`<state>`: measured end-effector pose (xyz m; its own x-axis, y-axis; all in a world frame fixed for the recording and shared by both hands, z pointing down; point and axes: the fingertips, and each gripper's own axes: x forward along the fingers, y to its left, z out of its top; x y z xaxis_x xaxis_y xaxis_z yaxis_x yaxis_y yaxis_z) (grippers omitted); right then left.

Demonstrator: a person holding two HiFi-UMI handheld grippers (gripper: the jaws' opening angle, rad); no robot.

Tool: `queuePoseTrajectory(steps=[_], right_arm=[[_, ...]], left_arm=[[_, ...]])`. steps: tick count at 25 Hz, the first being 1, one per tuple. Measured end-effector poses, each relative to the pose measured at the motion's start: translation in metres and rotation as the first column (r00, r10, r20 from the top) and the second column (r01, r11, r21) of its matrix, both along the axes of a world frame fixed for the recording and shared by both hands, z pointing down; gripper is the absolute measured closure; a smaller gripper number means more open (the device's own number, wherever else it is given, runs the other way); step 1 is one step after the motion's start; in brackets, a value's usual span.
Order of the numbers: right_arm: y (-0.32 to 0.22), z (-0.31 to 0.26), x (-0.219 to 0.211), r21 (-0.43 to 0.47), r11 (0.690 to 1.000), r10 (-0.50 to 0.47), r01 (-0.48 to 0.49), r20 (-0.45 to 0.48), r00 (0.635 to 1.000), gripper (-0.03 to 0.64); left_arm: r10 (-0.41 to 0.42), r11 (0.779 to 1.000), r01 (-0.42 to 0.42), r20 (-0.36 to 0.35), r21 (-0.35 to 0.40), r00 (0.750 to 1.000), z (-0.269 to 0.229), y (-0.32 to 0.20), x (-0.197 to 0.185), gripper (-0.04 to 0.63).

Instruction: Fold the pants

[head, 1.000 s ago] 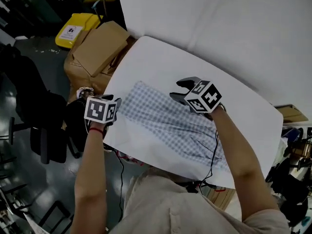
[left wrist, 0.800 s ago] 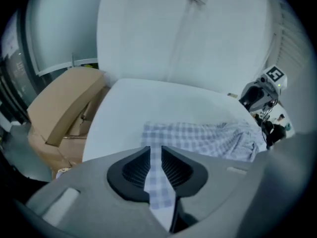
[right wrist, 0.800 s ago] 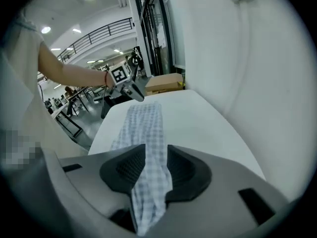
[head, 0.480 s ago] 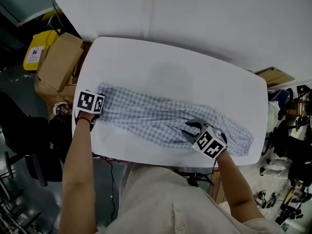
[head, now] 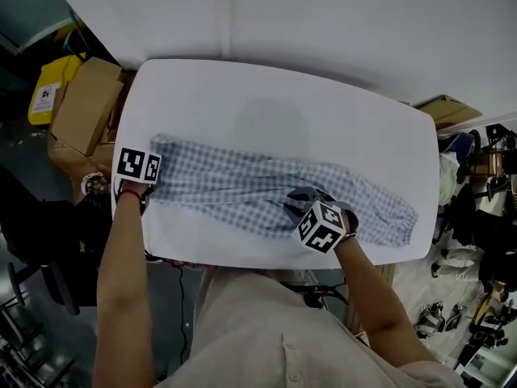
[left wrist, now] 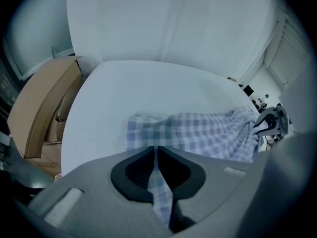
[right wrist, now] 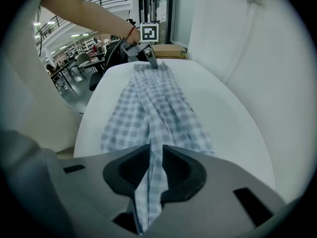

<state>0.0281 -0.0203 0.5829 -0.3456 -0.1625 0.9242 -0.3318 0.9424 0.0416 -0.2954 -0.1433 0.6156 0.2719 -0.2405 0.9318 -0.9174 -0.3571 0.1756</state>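
White table (head: 242, 95) has the checked pants (head: 234, 186) stretched out long, left gripper (left wrist: 155, 152) and right gripper (right wrist: 152, 151) have both just clamped onto the fabric, so I'd say folding's barely started.

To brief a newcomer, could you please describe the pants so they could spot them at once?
Look for the white table with rounded corners, against the white wall. Stretched lengthwise across it lie the pants: a long strip of blue-and-white checked cloth, the only fabric on the plain tabletop.
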Motion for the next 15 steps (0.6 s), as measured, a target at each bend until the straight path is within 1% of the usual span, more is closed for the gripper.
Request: queuePoseTrajectory(steps=[3, 5, 7, 9, 10, 11, 15], right_arm=[[-0.003, 0.010, -0.006, -0.005, 0.999, -0.039, 0.039, -0.039, 0.998, 0.534], [-0.002, 0.017, -0.008, -0.027, 0.997, -0.072, 0.070, -0.064, 0.995, 0.534], [0.000, 0.022, -0.010, -0.063, 0.993, -0.100, 0.096, -0.071, 0.992, 0.508], [0.001, 0.025, -0.010, -0.088, 0.990, -0.116, 0.109, -0.077, 0.990, 0.503], [0.000, 0.025, -0.010, -0.092, 0.990, -0.117, 0.109, -0.081, 0.990, 0.527], [-0.002, 0.025, -0.009, -0.096, 0.990, -0.114, 0.106, -0.084, 0.990, 0.572], [-0.004, 0.018, -0.006, -0.140, 0.986, -0.105, 0.095, -0.066, 0.992, 0.588]], left_arm=[[0.001, 1.000, -0.001, -0.002, -0.002, 1.000, 0.000, 0.000, 0.000, 0.561], [0.001, 1.000, -0.001, -0.003, -0.008, 1.000, 0.000, 0.000, 0.001, 0.561], [0.009, 1.000, -0.009, 0.005, -0.019, 1.000, 0.001, -0.001, 0.001, 0.561], [0.025, 0.999, -0.025, 0.020, -0.030, 0.999, 0.001, -0.002, 0.001, 0.561], [0.032, 0.999, -0.031, 0.025, -0.036, 0.999, 0.001, -0.002, 0.002, 0.561], [0.036, 0.999, -0.035, 0.029, -0.041, 0.999, 0.001, -0.001, 0.002, 0.561], [0.033, 0.998, -0.031, 0.023, -0.052, 0.999, 0.002, -0.001, 0.001, 0.563]])
